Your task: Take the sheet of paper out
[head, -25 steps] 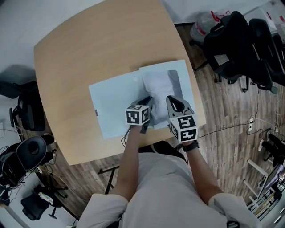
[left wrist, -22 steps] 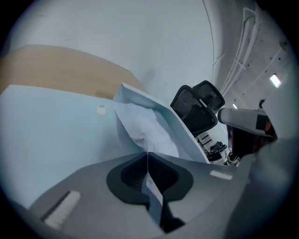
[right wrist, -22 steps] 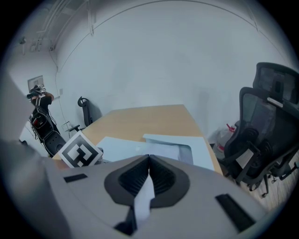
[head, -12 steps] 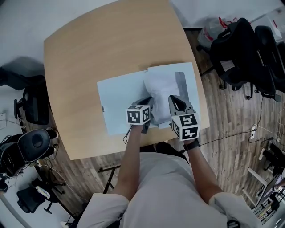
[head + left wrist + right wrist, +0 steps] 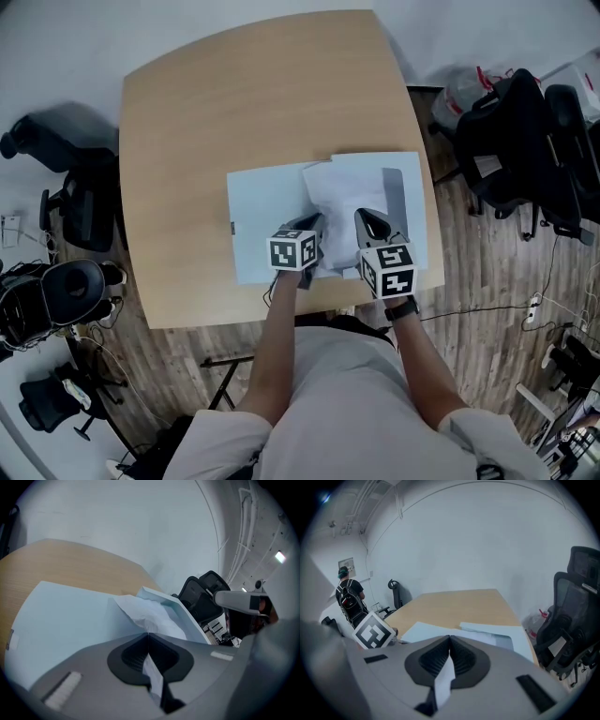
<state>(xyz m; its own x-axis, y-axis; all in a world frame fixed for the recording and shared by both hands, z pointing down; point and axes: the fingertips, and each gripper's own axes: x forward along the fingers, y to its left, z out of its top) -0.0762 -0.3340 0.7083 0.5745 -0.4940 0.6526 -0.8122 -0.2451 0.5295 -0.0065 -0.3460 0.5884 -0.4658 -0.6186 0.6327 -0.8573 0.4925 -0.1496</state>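
We look down on a rounded wooden worktop [image 5: 234, 103] with a light blue folder [image 5: 265, 208] lying open near its near edge, one leaf flat to the left and the other leaf to the right showing a grey patch [image 5: 395, 186]. The sheet of paper [image 5: 339, 197], white and crumpled, lies between the two leaves and over part of the right one, with its near edge drawn toward us. The left claw [image 5: 313, 223] is closed tight on that near edge: in the left gripper view a thin strip of white paper runs down between the two dark pads, and the sheet rises in creases from the tips toward the slightly lifted edge of the right leaf. The right claw [image 5: 371, 221] is clamped on the same sheet just beside it; in the right gripper view its jaws meet with a white strip of paper pinched between them. The two claws sit side by side, near each other but apart, both pointing away from us and downward over the folder. Black office chairs [image 5: 520, 141] stand on the wooden floor [image 5: 487, 281] to the right of the worktop, and more dark chairs [image 5: 70, 206] to the left. In the right gripper view a person [image 5: 349, 597] with a backpack stands far off by the wall.
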